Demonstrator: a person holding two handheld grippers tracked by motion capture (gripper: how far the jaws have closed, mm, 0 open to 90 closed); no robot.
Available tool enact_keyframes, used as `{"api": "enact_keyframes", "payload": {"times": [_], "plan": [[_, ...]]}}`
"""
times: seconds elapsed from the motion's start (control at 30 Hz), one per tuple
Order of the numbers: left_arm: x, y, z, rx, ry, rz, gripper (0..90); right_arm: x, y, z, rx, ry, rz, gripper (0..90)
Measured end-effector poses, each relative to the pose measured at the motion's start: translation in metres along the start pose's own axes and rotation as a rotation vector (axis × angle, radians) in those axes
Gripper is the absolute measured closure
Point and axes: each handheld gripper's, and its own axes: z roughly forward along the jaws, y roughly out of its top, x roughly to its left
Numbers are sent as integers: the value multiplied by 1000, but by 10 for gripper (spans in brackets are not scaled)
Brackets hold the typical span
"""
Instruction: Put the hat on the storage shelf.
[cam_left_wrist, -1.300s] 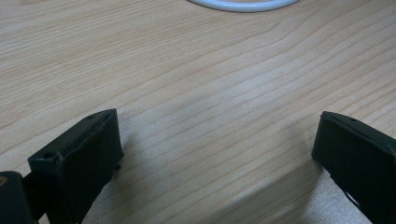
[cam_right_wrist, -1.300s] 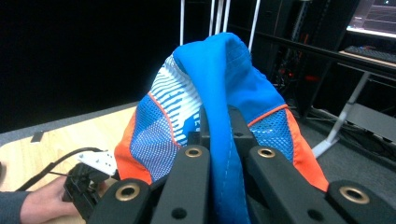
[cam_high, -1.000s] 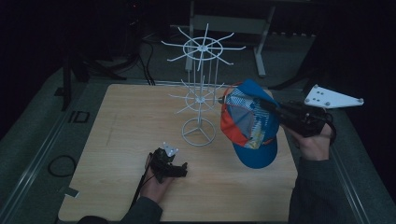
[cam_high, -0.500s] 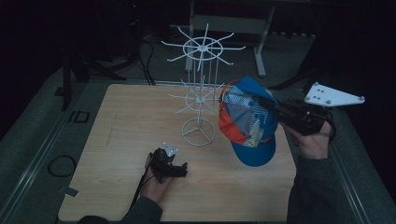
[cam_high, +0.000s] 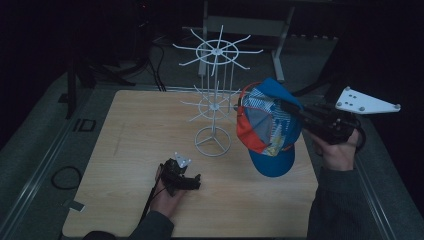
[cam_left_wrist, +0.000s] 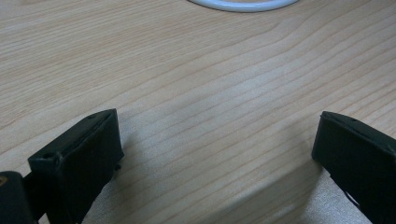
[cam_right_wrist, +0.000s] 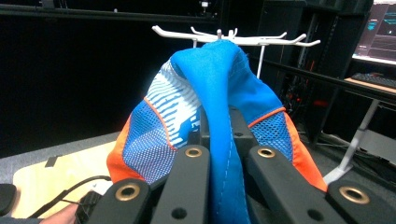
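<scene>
on the wooden worktop (cam_high: 125, 150), toward its far edge near the middle, stands a white wire display rack (cam_high: 215, 100) with two tiers of spoke arms and a ring base (cam_high: 212, 141); the base rim also shows at the top of the left gripper view (cam_left_wrist: 243, 4).

right of the rack, above the worktop's right side, a baseball cap (cam_high: 270, 127) hangs in the air, blue with orange mesh panels and a white-striped patch, brim (cam_high: 274, 162) pointing down toward the near edge. its crown sits just beside the rack's lower tier arms; cannot tell if they touch.

right gripper (cam_high: 300, 114), held in the person's right hand (cam_high: 337, 150) off the worktop's right edge, is clamped on the cap: in the right gripper view the blue fabric (cam_right_wrist: 219, 116) is pinched between the two black jaws, rack arms (cam_right_wrist: 233, 37) behind it.

left gripper (cam_high: 196, 181) lies low near the near edge, left of middle, in the left hand (cam_high: 167, 192), pointing right. its jaws are spread wide with bare wood between them, holding nothing.
</scene>
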Motion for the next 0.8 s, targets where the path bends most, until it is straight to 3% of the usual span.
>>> {"api": "enact_keyframes", "payload": {"times": [0.8], "plan": [[0, 0, 0, 0, 0, 0, 19, -3, 17, -7, -99, 17, 18, 894]]}}
